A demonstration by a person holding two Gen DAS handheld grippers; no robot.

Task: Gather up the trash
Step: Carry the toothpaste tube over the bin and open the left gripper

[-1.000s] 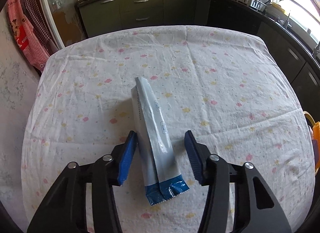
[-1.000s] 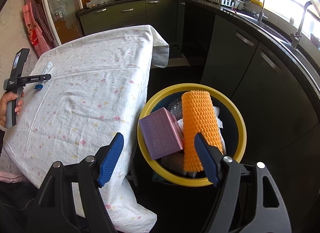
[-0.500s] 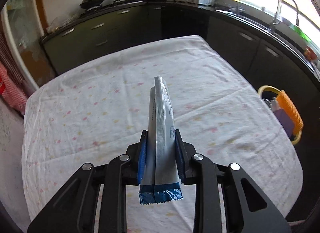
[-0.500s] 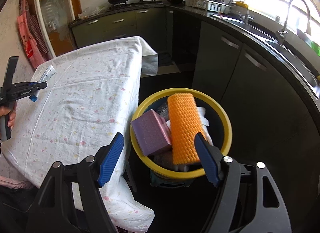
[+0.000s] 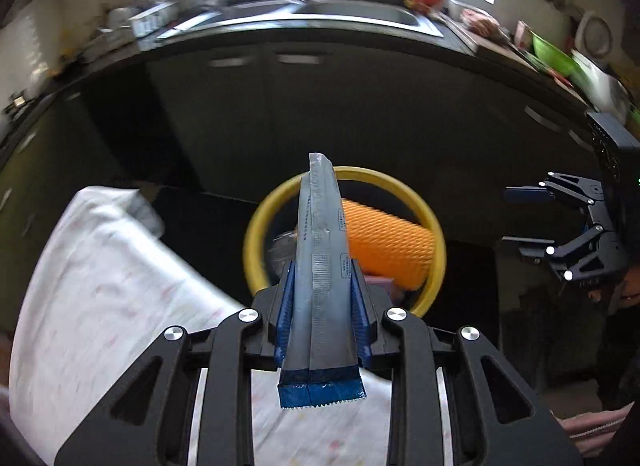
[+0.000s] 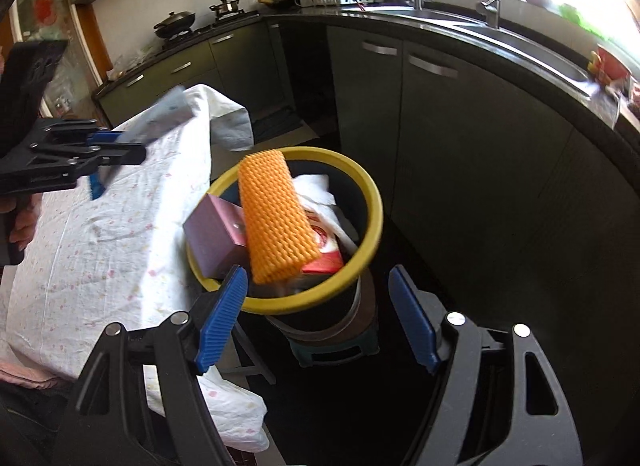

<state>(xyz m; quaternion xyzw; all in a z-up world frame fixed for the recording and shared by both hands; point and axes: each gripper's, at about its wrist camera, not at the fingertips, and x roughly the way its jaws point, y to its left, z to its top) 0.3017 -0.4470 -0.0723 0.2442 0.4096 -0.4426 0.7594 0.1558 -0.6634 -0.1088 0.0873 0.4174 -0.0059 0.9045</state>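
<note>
Packet (image 5: 320, 278): long, flat, silver-grey foil pouch with a centre seam down its length, small printed boxes along one side, and a dark blue band with a serrated edge at the near end. Pinched upright on edge between the two blue ribbed pads of the left gripper (image 5: 322, 306), far end pointing forward over the bin (image 5: 256, 234). In the right wrist view the packet (image 6: 160, 117) appears blurred, held above the table edge.

Bin: dark drum with a yellow rim, standing on the floor just beside the table (image 5: 100, 266). Contents: orange mesh foam sleeve (image 6: 274, 221) lying across the top, purple box (image 6: 214, 238) against the rim on the table side, red-and-white carton (image 6: 322, 246), crumpled white paper.

Left gripper: pads pressed together on the packet, held above the near table corner, aimed at the bin.

Right gripper (image 6: 316, 318): pads spread wide, nothing between them, held above the bin's near rim, looking down into it.

Table: covered with a white cloth with small pink and yellow spots.
</note>
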